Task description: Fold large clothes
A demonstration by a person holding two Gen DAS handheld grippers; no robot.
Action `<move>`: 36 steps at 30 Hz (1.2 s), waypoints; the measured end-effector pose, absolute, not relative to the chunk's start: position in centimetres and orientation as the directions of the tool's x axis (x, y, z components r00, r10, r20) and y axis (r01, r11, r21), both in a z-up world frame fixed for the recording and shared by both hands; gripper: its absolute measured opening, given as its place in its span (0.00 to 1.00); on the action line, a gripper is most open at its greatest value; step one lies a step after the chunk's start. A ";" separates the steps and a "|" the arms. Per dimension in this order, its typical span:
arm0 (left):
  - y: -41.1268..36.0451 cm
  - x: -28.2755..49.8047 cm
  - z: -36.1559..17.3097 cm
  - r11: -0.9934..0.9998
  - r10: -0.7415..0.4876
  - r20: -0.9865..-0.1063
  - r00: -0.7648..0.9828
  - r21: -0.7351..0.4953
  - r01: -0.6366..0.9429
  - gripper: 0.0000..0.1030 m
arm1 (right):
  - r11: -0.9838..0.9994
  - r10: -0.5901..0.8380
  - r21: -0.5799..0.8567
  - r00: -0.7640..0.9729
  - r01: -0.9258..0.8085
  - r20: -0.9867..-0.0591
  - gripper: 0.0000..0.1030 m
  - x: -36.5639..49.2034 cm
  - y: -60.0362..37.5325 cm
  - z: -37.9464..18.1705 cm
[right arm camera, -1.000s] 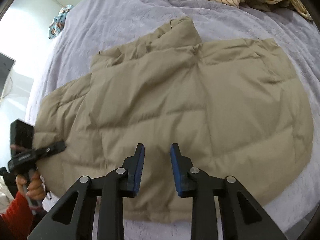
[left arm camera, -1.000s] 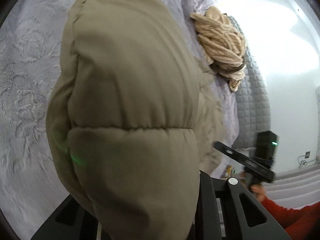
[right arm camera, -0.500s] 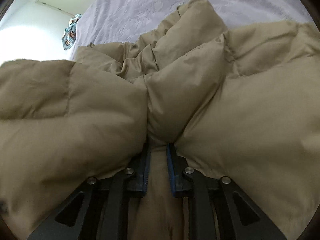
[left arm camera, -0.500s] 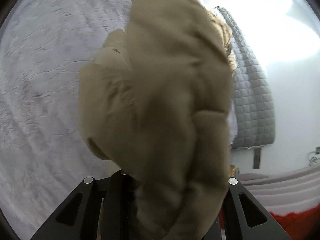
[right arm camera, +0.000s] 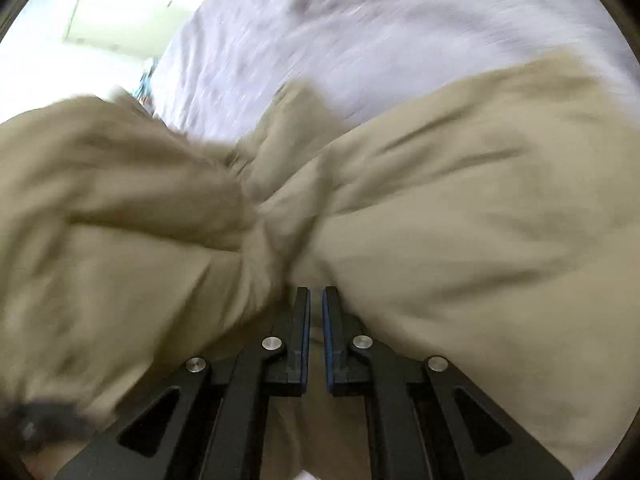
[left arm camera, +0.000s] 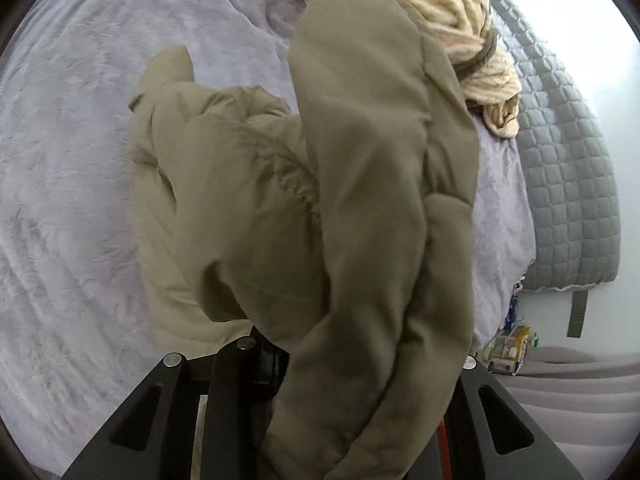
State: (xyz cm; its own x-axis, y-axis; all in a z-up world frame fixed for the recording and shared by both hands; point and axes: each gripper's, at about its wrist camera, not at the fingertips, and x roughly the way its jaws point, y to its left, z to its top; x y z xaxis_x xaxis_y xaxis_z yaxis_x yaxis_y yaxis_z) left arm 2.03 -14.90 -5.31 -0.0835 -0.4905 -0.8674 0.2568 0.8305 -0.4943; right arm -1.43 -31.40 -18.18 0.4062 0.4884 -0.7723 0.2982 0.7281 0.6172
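A khaki puffer jacket lies partly on the lavender bed cover. My left gripper is shut on one part of it and holds that part up; the hanging cloth hides the fingertips. In the right wrist view the jacket is bunched into folds that gather at my right gripper. Its blue pads stand almost together, pinching a fold of the cloth. That view is blurred by motion.
A cream striped garment lies heaped at the far end of the bed. A grey quilted cover hangs down the bed's right side, with small clutter on the floor below. Lavender cover stretches beyond the jacket.
My left gripper has risen and swung across the bed with the jacket's edge. My right gripper went from open above the flat jacket down into it and shut on a fold.
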 end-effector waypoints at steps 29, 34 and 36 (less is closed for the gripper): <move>-30.3 2.5 -14.5 0.639 -0.550 -0.797 -0.248 -0.593 0.490 0.76 | 0.712 0.298 0.573 0.564 0.405 -0.770 0.76 -15.4 -36.7 -11.1; -26.9 2.8 -8.2 0.694 -0.525 -0.843 0.117 -0.345 0.632 0.76 | 0.680 0.196 0.499 0.523 0.537 -0.829 0.12 -16.2 -39.1 -13.0; -24.9 4.1 -7.8 0.759 -0.473 -0.849 0.236 -0.257 0.598 0.76 | 0.657 0.193 0.484 0.492 0.578 -0.849 0.12 -16.8 -40.0 -14.2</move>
State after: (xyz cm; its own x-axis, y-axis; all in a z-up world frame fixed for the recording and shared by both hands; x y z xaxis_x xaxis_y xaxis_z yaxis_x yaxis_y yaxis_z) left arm 4.05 -24.95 -7.76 0.2362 -0.4733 -0.8487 0.5984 0.7590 -0.2567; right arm -16.85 -39.97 -14.20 0.4915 0.1929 -0.8492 0.5778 0.6573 0.4838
